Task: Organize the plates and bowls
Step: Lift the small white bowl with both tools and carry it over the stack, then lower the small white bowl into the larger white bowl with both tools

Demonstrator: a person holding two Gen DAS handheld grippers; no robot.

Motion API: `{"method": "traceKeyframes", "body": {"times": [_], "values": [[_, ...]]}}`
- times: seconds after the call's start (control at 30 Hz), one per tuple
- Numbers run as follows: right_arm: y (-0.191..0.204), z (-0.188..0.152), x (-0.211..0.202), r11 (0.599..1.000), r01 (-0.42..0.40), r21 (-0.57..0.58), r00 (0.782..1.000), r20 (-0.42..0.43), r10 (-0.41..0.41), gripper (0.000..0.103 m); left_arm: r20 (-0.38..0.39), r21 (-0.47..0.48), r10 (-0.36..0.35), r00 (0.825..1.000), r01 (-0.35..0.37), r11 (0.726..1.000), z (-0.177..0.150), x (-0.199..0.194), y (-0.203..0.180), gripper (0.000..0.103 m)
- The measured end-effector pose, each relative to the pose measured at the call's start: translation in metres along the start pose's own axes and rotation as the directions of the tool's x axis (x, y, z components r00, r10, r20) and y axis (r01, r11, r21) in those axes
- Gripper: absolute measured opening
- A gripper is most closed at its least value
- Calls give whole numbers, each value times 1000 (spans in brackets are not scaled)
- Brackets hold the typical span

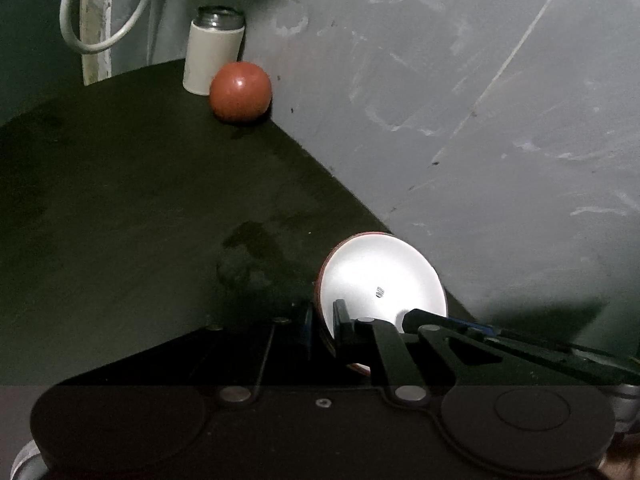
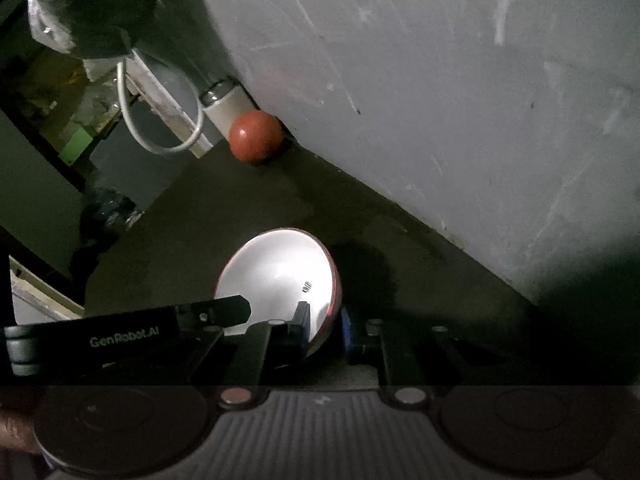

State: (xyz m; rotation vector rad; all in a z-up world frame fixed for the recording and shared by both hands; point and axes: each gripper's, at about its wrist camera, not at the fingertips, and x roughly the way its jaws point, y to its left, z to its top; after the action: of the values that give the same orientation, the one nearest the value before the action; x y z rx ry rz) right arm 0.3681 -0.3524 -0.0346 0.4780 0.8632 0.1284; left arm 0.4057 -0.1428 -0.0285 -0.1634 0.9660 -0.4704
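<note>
Gripping bowl (image 1: 380,276) rim: left gripper (image 1: 324,320), right gripper (image 2: 326,326); wall (image 1: 480,100) close beside.

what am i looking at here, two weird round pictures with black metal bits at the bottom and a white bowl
These are two fisheye cameras, one on each of two hand-held grippers; a person carries them, there is no robot arm. The black bars at the bottom of each picture are that gripper's own two fingers.

Both grippers pinch the rim of the same bowl, white inside and red outside, from opposite sides: the left gripper in the left wrist view, the right gripper in the right wrist view.

Further back on the dark counter, against the grey wall, sit a red ball and a white cup with a metal rim.
</note>
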Motion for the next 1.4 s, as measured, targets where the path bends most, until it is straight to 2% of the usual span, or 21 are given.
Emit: {"method": "traceKeyframes", "body": {"times": [0.23,0.63,1.0,1.4], "values": [[10,-6,-36,999,-34,-31,999,30,35,18,33,-13,-22,999,22,1000,-17,-35,-8,10],[18,-35,-85,996,-72,-61,997,24,74,18,32,-11,-37,999,37,999,-52,-79,-19,10],[19,-75,-113,993,-99,-65,994,-42,96,18,-29,-17,-47,998,46,999,-87,-100,-18,10],[20,-103,-130,994,-81,-75,990,-119,72,18,-115,33,-36,993,40,999,-108,-106,-24,10]]}}
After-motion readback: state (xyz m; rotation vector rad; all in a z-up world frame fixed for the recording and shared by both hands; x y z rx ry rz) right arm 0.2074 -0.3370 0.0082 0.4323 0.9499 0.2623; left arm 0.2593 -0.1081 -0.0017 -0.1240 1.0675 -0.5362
